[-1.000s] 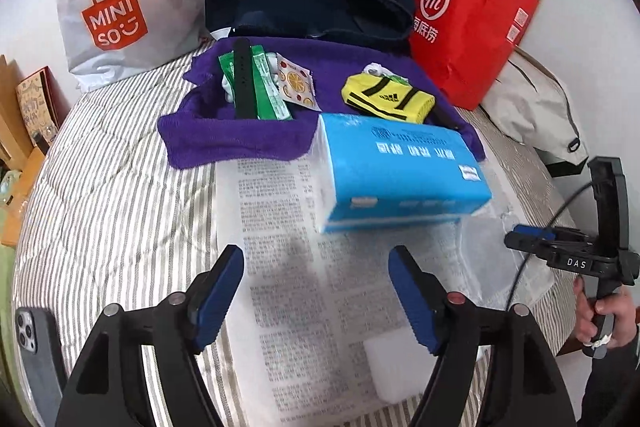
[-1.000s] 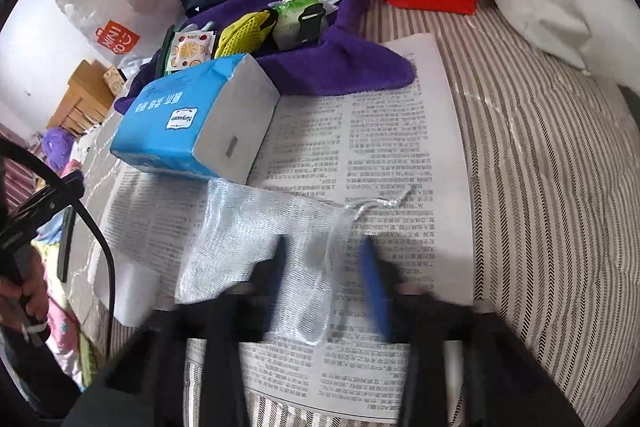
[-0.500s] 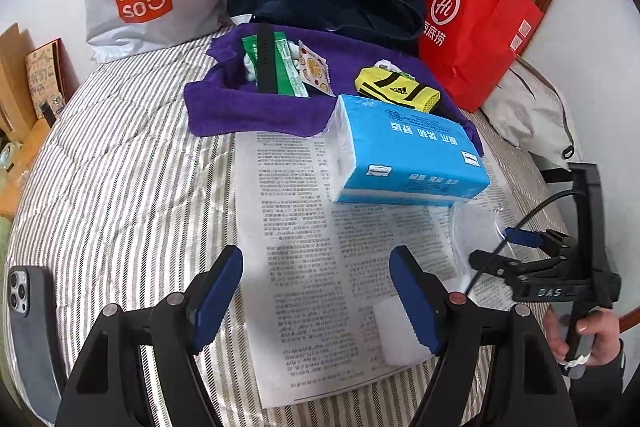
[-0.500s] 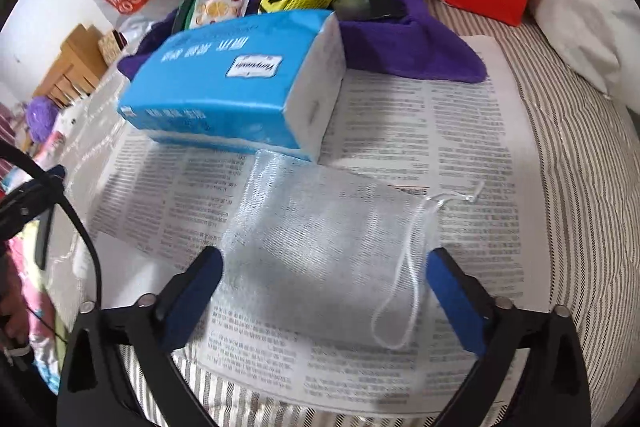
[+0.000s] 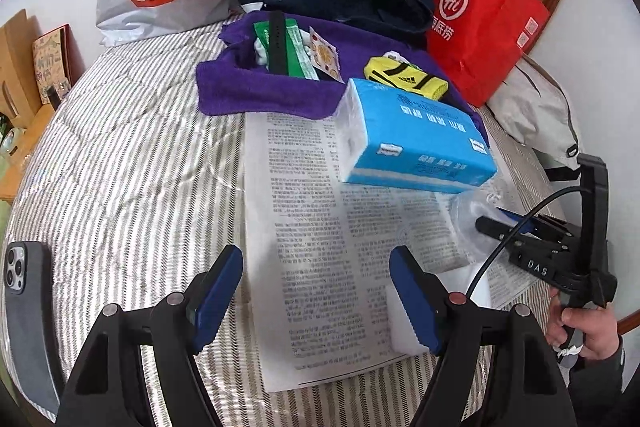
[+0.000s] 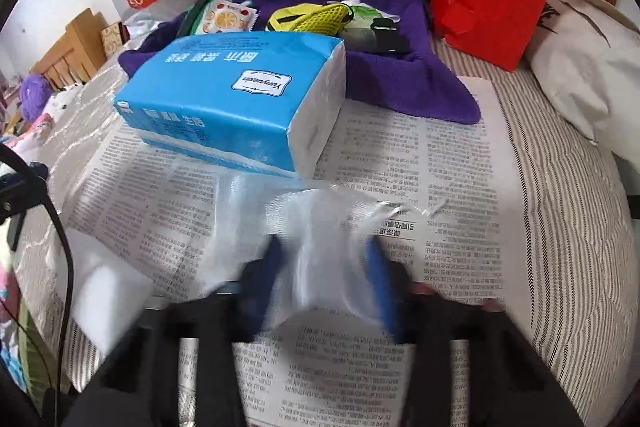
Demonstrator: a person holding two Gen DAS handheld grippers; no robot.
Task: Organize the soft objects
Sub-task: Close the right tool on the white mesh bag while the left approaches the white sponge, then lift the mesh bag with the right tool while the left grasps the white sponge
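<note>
While the left claw [image 5: 316, 295] hovers open and empty over the newspaper [image 5: 316, 227] | right claw [image 6: 326, 267] has just been closing — mesh drawstring pouch [image 6: 308, 227] bunched between its pads, near the blue tissue pack [image 6: 232, 95] | pouch grasp under way.

**Grippers and hand: pose and state**

Left gripper [image 5: 316, 301]: jaws spread wide, nothing between the blue pads [image 5: 218, 297]. Pitched steeply down, both black arms symmetrical in the left wrist view. No contact at the pads.

Right gripper [image 6: 326, 275]: jaws have just been closing, and a mesh bag [image 6: 316, 239] is bunched between them. Blue pads [image 6: 378, 279] look to be pressing into the bag from both sides; the right wrist view is blurred at the fingers. Also pitched steeply down. In the left wrist view it shows at the right edge, side-on.

Right hand [image 5: 588, 331]: fingers wrapped around the gripper's handle from below, dark sleeve at the wrist. Left hand out of view.
</note>
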